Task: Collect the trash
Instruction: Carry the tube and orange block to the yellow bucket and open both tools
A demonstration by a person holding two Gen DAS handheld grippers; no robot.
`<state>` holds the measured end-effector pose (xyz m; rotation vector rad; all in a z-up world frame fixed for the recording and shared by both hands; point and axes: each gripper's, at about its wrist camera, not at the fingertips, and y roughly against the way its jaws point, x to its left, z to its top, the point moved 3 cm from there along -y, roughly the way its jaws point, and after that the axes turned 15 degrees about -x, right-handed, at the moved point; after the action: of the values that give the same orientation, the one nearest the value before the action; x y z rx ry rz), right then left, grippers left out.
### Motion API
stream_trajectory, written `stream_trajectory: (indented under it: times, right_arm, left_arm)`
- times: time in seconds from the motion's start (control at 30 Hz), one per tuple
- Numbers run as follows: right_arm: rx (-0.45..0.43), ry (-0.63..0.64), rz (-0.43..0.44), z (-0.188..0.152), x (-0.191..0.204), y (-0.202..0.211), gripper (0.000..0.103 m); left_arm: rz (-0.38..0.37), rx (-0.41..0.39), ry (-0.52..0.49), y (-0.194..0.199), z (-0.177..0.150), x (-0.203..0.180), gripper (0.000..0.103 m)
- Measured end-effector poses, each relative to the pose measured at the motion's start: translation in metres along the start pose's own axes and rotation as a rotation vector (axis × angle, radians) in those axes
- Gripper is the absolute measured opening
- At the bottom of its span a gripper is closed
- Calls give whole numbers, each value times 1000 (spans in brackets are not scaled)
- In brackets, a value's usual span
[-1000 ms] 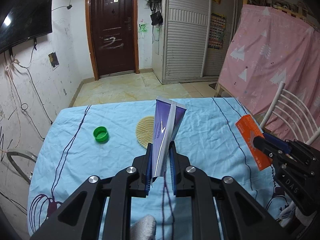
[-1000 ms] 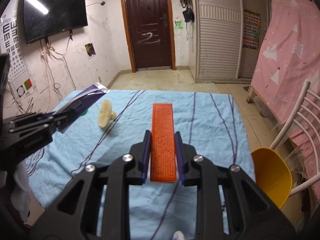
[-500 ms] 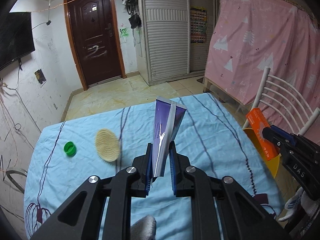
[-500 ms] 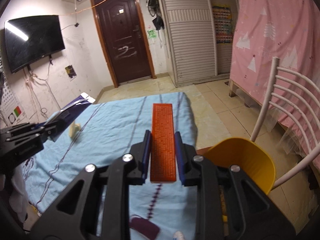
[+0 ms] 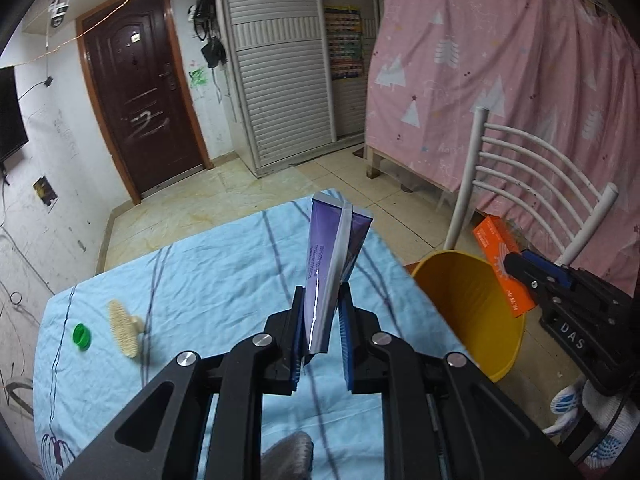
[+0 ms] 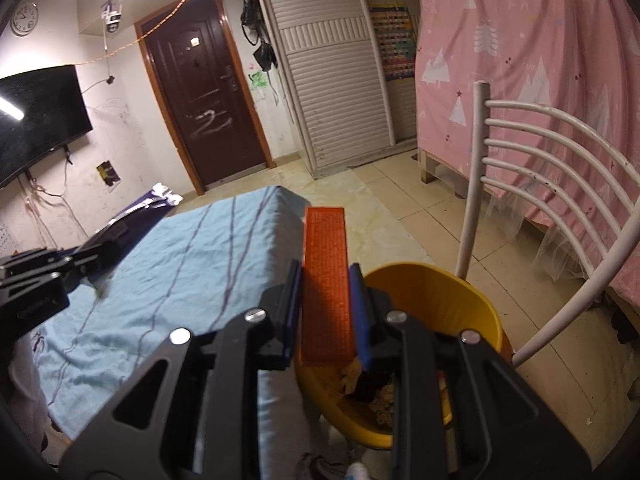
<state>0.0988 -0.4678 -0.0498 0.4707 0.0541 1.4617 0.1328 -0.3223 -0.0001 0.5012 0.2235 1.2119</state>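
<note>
Left hand-held gripper point(image 5: 320, 320): closed on a purple tube point(image 5: 332, 256), clamped near its lower end so the flat sealed end points up and forward. It is held above the desk point(image 5: 200, 280), short of the yellow bin point(image 5: 468, 304) beside the desk's right edge.

Right hand-held gripper point(image 6: 326, 312): closed on an orange box point(image 6: 326, 276), gripped across its narrow width, long axis forward. It is over the bin's near rim, presumably so the box falls inside on release. The bin already holds some rubbish.

Outstanding on the desk cloth: a green cap point(image 5: 82, 336) and a pale round brush point(image 5: 124, 332), close together, well apart from the bin.

Judgement: box deposit imminent; tube next.
</note>
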Motion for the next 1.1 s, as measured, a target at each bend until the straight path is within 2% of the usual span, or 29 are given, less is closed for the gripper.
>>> stream_trajectory:
  times: [0.4, 0.47, 0.53, 0.6, 0.83, 0.93, 1.1]
  right_arm:
    - [1, -69, -79, -13, -53, -30, 23]
    - [1, -78, -87, -16, -57, -35, 28]
    - [1, -83, -92, -19, -62, -37, 38]
    - [-2, -83, -98, -22, -65, -38, 43]
    - [-17, -58, -143, -27, -77, -34, 43]
    - [-23, -40, -161, -26, -81, -32, 44]
    - [-26, -39, -165, -27, -84, -31, 45]
  left_arm:
    - [-66, 34, -61, -32, 7, -63, 6]
    - [-75, 38, -68, -38, 9, -71, 6]
    - [-79, 41, -76, -45, 9, -79, 6]
    - [-89, 41, -80, -52, 10, -86, 6]
    - [-169, 81, -67, -79, 6, -117, 6]
    - [-173, 96, -76, -88, 3, -129, 6]
    - [-214, 134, -78, -98, -3, -139, 19]
